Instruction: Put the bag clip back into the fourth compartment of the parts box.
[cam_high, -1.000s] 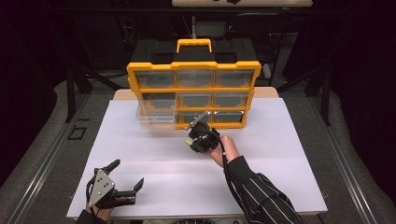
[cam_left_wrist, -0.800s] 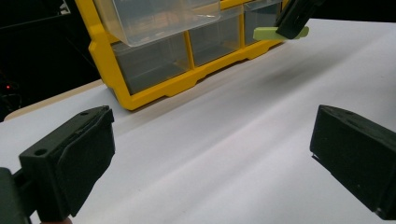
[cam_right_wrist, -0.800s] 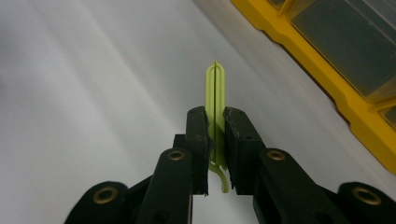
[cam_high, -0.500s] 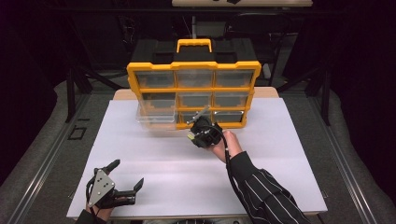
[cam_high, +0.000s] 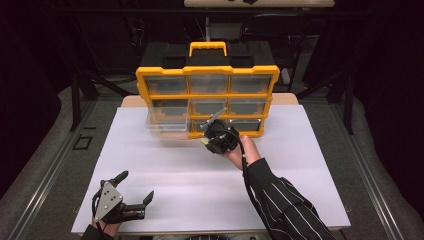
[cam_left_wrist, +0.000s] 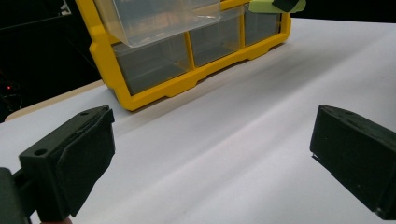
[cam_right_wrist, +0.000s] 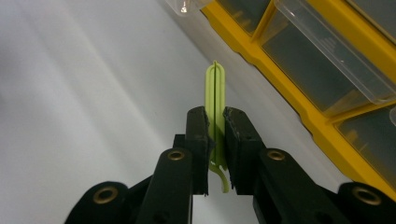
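Your right gripper (cam_right_wrist: 215, 140) was clamped on a thin green clip (cam_right_wrist: 215, 100) just in front of the yellow organizer (cam_high: 207, 100) at the table's (cam_high: 300, 170) far edge. Held by so little, the clip could have twisted loose against the pulled-out drawer (cam_high: 167, 125). Your left gripper (cam_high: 131, 192) sat apart, empty, near the front-left corner.

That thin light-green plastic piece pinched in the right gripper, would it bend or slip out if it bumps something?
The thin light-green plastic piece looks flat and slim, so it probably flexes a little and weighs very little. The right gripper pinches it near its lower end only, so a bump at the free tip might twist it between the jaws. Its smooth look suggests it could slide.
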